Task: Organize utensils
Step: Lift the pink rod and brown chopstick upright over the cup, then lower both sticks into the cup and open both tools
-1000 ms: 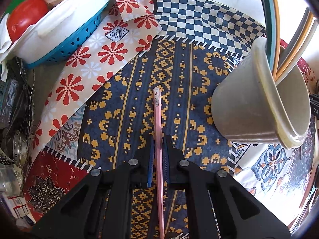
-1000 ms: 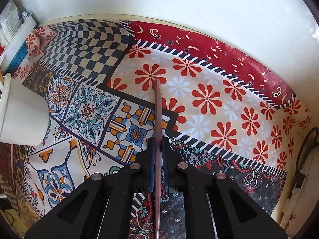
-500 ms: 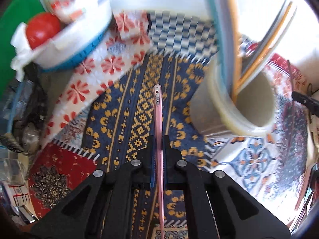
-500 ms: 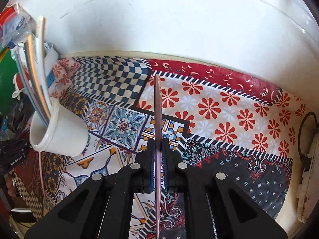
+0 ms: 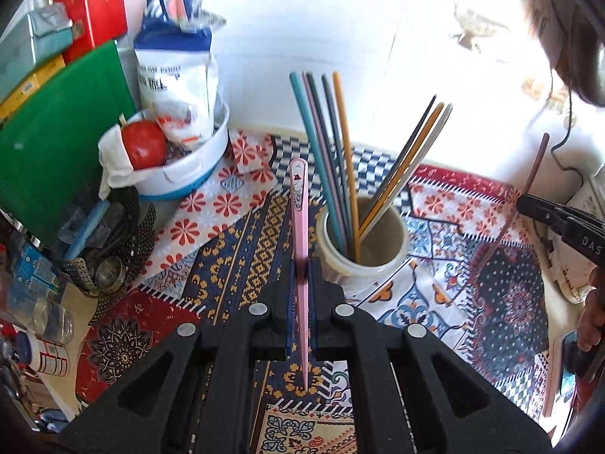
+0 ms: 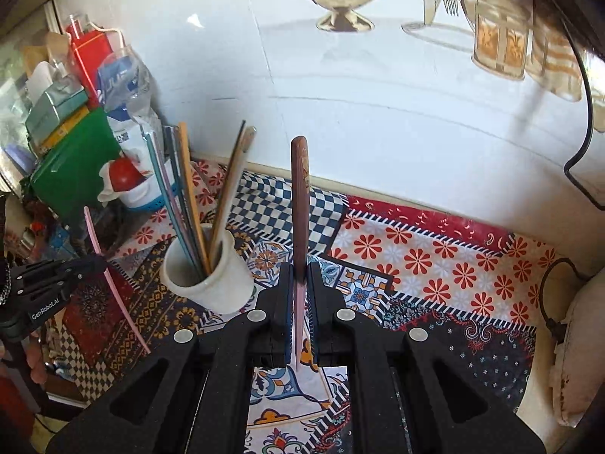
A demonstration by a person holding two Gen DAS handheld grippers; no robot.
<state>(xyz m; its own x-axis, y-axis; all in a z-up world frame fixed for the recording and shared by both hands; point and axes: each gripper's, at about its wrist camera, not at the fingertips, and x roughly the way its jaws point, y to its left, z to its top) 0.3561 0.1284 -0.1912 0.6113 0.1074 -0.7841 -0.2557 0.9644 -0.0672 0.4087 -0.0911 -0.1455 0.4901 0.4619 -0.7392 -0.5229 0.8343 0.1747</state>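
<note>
Two tongs are up over the bench (image 5: 242, 265), each clenched on one chopstick. The left tongs (image 5: 301, 265) grip a pink chopstick (image 5: 298, 212) near its middle, its printed end pointing up and away. The right tongs (image 6: 300, 268) pinch a brown chopstick (image 6: 300, 196) the same way. Between them one white cup (image 5: 332, 261) stands on the patterned cloth (image 6: 435, 265), holding about eight coloured chopsticks (image 5: 342, 143) in two leaning bunches.

left gripper (image 6: 94, 261) — "GenRobot.AI", seemingly.
</note>
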